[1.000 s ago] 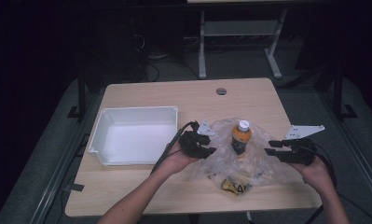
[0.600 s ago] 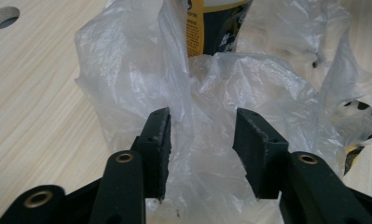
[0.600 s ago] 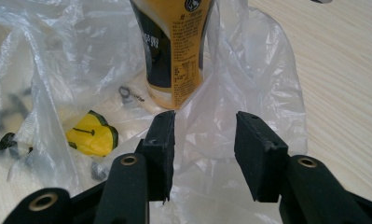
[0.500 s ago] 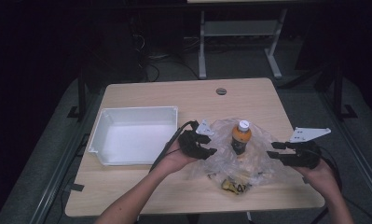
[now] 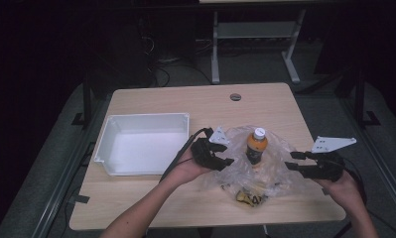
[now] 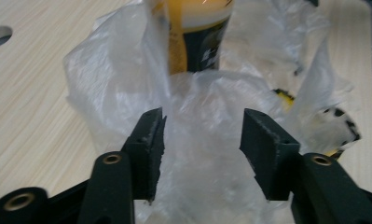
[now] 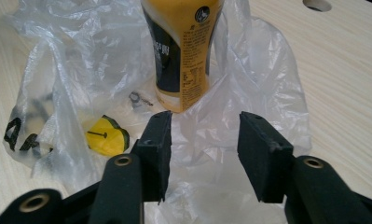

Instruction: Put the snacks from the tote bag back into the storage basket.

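The bench (image 5: 151,196) is a light wooden top, and on its left part stands an empty white tray (image 5: 111,136). To the right of the tray lies a clear plastic bag (image 5: 277,171), crumpled and open, spread flat on the wood. Inside it stands a bottle (image 5: 255,147) upright, with orange-yellow contents, a dark label and a white cap. At the near edge of the bag lies a small yellow and black item (image 7: 106,139); what it is, I cannot tell.

Compared with one second ago, the right gripper (image 5: 297,161) has moved a little outward and nearer to the person, so it now stands just beside the right edge of the bag. The left gripper (image 5: 228,154) is almost in the same place, at the left edge of the bag. To my judgement, both hands prepare to take the film at two sides, perhaps to open the bag wider or to free the bottle.

In both gripper views the fingers (image 6: 151,140) are wide apart, with loose film between them, and they hold nothing yet. The film looks thin and slippery, so a grasp may take only one layer.
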Tool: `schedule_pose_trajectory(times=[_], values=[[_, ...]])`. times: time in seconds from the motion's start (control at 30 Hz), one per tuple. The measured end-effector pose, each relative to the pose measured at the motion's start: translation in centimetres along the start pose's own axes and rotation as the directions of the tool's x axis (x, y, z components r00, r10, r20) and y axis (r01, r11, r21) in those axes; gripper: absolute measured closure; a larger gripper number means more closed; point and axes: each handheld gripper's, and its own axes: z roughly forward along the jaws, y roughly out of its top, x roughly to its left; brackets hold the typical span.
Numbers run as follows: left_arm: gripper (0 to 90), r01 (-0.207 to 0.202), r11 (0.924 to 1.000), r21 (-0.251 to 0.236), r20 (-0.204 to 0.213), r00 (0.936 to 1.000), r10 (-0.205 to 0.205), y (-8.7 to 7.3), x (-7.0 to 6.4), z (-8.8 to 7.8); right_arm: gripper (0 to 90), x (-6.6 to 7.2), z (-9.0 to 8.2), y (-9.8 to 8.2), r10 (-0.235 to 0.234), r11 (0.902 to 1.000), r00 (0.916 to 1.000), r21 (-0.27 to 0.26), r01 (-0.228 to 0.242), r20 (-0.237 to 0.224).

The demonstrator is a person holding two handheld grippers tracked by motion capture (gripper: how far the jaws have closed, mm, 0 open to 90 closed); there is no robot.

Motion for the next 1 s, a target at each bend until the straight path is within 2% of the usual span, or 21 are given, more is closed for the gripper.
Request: schedule_pose_trajectory(times=[0.23,0.37,0.4,0.53,0.63,0.7,0.73,0.77,0.9,1.0], values=[[42.0,-0.032,0.9995,-0.005,0.051,0.9982,0.032,0.5,-0.6,1.0,47.6,0.3,0.1,-0.2,-0.003,1.0000,0.9999,-0.007,0.003,-0.016],[38.9,-0.034,0.9994,0.009,0.057,0.9978,0.033,0.5,-1.0,1.7,44.3,0.4,0.4,-0.2,0.004,0.9999,0.9992,-0.016,-0.004,-0.039],[38.4,-0.022,0.9997,0.006,0.062,0.9979,0.022,0.5,-1.1,2.0,43.8,0.4,0.5,-0.2,0.003,0.9999,0.9992,-0.013,-0.003,-0.040],[41.3,-0.045,0.9977,0.051,0.052,0.9977,0.042,0.2,-1.3,3.0,41.8,0.5,1.3,-0.2,0.004,1.0000,0.9991,0.003,-0.004,-0.043],[52.0,-0.067,0.9915,0.111,0.002,0.9977,0.067,-0.2,-1.5,4.0,40.6,0.2,2.2,-0.5,-0.015,0.9987,0.9998,0.048,0.015,-0.010],[64.1,-0.067,0.9867,0.148,-0.013,0.9975,0.069,-0.6,-1.4,4.7,44.9,-0.5,3.0,-0.9,-0.006,0.9976,1.0000,0.068,0.007,-0.005],[69.9,-0.060,0.9837,0.170,-0.030,0.9974,0.066,-0.8,-1.3,5.1,54.5,-0.9,3.5,-1.2,0.009,0.9963,1.0000,0.086,-0.009,-0.002],[69.9,-0.054,0.9809,0.187,-0.032,0.9977,0.061,-1.0,-1.2,5.4,54.5,-0.9,3.5,-1.2,0.009,0.9963,1.0000,0.086,-0.009,-0.002],[74.5,-0.035,0.9732,0.227,-0.047,0.9978,0.047,-2.1,-0.8,6.4,76.6,-1.5,4.5,-1.7,0.005,0.9895,1.0000,0.144,-0.005,0.000],[75.4,-0.012,0.9716,0.236,-0.050,0.9985,0.025,-2.8,-0.6,6.8,82.7,-1.6,4.9,-2.0,-0.001,0.9865,1.0000,0.164,0.001,-0.002]])
